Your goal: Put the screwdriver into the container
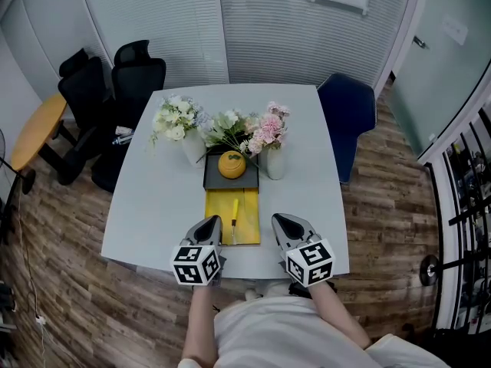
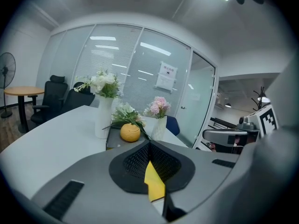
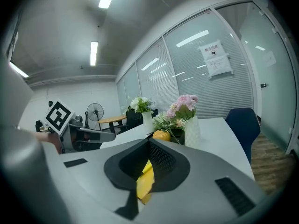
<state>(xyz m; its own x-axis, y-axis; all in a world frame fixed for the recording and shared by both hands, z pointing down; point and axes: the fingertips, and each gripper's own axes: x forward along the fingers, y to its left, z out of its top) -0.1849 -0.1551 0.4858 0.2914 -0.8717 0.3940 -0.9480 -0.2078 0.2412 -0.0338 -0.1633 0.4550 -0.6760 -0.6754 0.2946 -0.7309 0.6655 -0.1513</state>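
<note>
A yellow screwdriver (image 1: 234, 215) lies on a yellow mat (image 1: 249, 225) near the table's front edge, pointing away from me. Behind the mat a round yellow container (image 1: 232, 165) sits on a dark tray (image 1: 214, 179). My left gripper (image 1: 212, 225) hovers just left of the mat, shut with nothing in it. My right gripper (image 1: 282, 222) is just right of the mat, shut and empty too. In the left gripper view the left gripper (image 2: 149, 143) faces the container (image 2: 130, 132). In the right gripper view the right gripper (image 3: 149, 143) has the container (image 3: 161, 135) just beyond its tips.
On the white table (image 1: 153, 198), a vase of white flowers (image 1: 178, 117) and a vase of pink flowers (image 1: 270, 129) flank the tray, with green stems between them. A blue chair (image 1: 349, 113) stands at the far right, black chairs (image 1: 115, 83) at the far left.
</note>
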